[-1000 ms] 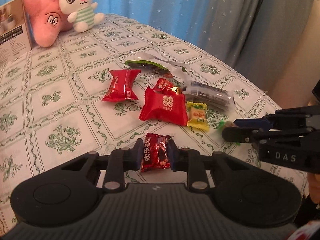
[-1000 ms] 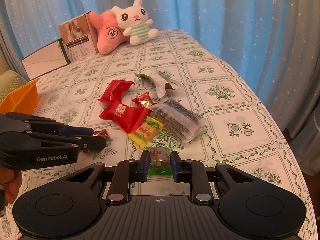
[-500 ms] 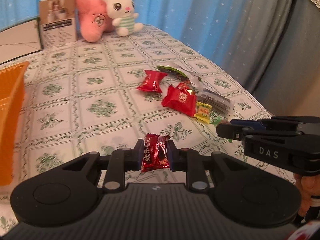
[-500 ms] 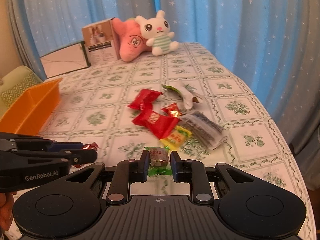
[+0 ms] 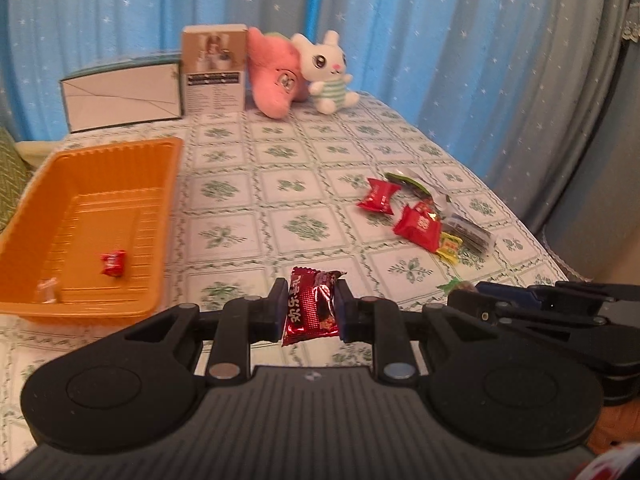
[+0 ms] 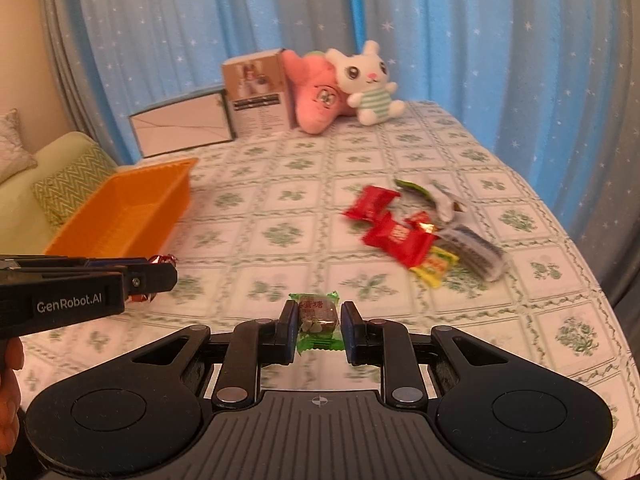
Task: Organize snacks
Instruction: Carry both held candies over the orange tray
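Dark red candy (image 5: 312, 306): foil wrapper with gold characters, upright, pinched on both sides by the left gripper (image 5: 310, 309) — held above the tablecloth, to the right of the tray.
Green candy (image 6: 319, 321): clear wrapper with green ends and a brown block inside, clamped between the fingers of the right gripper (image 6: 319, 326), also off the cloth.
Left gripper: closed on the dark red candy; in the right wrist view it enters from the left edge with a bit of red foil showing at its tip.
Right gripper: closed on the green candy; in the left wrist view it comes in low from the right, a green wrapper end poking past its tip.
Tray (image 5: 24, 216): orange plastic, ribbed floor, on the left side of the table. Inside — one small red candy (image 5: 113, 263) and a clear-wrapped piece (image 5: 47, 289) near the front corner.
Snack pile (image 5: 420, 222): right half of the table, well apart from the tray; red packets, a yellow packet, a clear pack of dark pieces, a green-and-white wrapper, touching or overlapping.
Tablecloth (image 5: 280, 200): white with green floral squares.
Far edge: two boxes (image 5: 214, 68), a pink plush (image 5: 276, 78) and a white rabbit plush (image 5: 328, 72), side by side.
Backdrop: blue curtain (image 5: 400, 20) with white stars.
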A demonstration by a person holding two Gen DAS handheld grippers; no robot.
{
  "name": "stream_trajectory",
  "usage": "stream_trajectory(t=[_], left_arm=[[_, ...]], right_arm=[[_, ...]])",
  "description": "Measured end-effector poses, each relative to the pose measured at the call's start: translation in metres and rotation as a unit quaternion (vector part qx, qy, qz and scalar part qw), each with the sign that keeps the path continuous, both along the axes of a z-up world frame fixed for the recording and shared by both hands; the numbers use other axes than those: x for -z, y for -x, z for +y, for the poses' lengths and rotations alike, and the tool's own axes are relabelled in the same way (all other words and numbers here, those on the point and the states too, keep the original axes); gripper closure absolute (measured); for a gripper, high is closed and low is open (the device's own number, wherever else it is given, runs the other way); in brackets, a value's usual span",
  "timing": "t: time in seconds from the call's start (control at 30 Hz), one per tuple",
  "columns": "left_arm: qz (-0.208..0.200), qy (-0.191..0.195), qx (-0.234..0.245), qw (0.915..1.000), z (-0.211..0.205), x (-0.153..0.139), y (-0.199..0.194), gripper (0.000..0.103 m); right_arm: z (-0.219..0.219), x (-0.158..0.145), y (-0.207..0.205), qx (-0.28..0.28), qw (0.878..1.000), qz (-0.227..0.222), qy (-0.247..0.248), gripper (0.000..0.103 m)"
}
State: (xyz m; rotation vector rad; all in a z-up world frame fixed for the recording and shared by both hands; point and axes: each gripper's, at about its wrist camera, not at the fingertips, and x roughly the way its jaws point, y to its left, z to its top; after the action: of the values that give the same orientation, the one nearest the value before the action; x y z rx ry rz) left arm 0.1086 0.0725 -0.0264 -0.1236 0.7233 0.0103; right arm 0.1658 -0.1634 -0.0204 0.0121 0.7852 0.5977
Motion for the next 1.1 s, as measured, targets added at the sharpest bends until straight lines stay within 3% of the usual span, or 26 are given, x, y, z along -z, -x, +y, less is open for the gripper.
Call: stream_trajectory(t=[0.6,1.1], left_arm=[[-0.016,-0.019,-0.092,0.9955,0.100,-0.056,0.049,0.082],[0.008,-0.024,-0.128,0.9914,0.176,-0.054,0.039,0.082]], right_arm=[[0.102,-0.054,0.023,-0.085,0.996,-0.016,-0.027,0.080],[0.193,-0.056,0.008,-0.143,0.989,-0.007,-0.036,0.080]])
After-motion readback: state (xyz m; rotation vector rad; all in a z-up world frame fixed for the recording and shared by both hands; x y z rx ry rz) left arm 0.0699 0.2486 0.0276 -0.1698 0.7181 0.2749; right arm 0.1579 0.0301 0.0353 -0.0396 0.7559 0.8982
